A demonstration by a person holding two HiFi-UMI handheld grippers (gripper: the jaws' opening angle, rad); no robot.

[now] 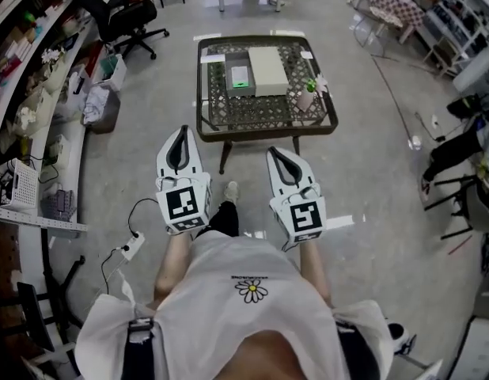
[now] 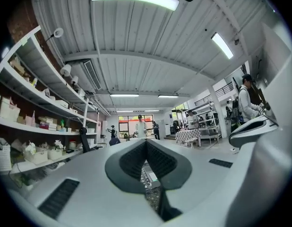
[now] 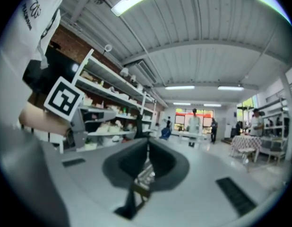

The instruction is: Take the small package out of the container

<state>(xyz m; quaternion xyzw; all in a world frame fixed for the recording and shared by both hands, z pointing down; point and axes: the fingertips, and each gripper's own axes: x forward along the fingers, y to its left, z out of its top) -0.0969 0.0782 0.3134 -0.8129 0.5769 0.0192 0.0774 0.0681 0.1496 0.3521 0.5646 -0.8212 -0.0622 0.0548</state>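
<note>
Left gripper (image 1: 182,131): its jaws are pressing together at the tips, pinching nothing, and it is hovering well short of the table (image 1: 229,119)
Right gripper (image 1: 274,151): its jaws are also sitting tip to tip, empty, beside the left one
Small package (image 1: 241,76): it is lying inside the grey container (image 1: 231,63) on the table, green label facing up, well apart from both grippers
Neighbours: a white box (image 1: 267,70) is sitting just beside the container; a small potted plant (image 1: 307,95) is standing near the table's right edge
Stage: judging by this, nothing is being gripped yet
Risk: jaws arriving shut would be pushing the package down or shoving the container instead of straddling it
Risk: the container looks snug around the package, so a tip catching its wall may be lifting or tipping it, or nudging the white box
</note>
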